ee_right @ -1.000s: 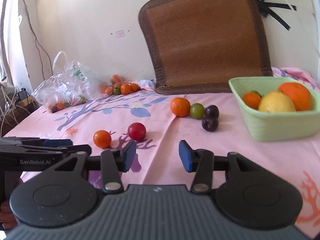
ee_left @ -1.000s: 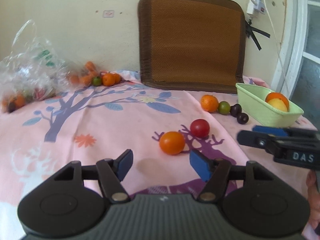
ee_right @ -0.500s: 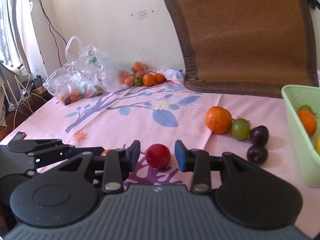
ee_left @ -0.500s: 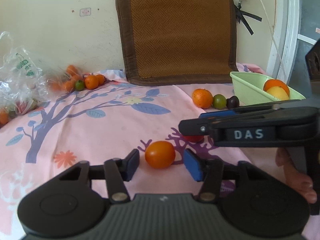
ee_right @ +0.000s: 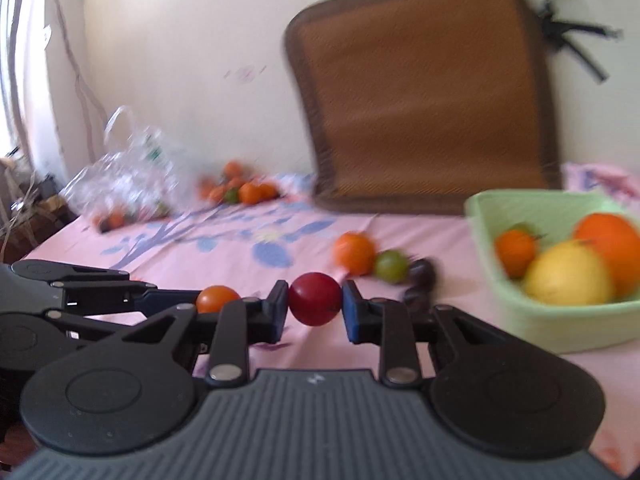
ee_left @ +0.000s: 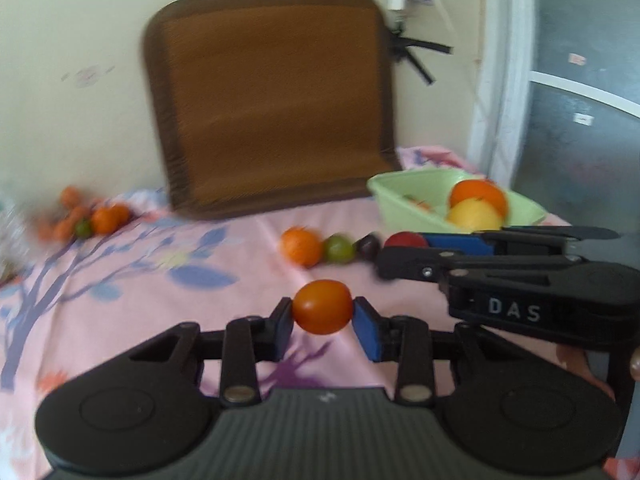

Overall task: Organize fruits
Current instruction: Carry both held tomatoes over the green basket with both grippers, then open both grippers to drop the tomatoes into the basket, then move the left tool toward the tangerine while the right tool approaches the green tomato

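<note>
A home — floral tablecloth (ee_left: 120,280), seat cushion (ee_left: 272,96) against the wall.

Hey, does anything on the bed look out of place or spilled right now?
Mostly loose fruit: an orange, a green fruit and dark plums lie on the pink sheet outside the green basket, and more small fruit sits scattered beside the plastic bag.

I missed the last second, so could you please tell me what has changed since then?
The left gripper closed on the orange tomato and the right gripper on the red tomato; both lifted. The green basket and its fruit stayed put.
</note>
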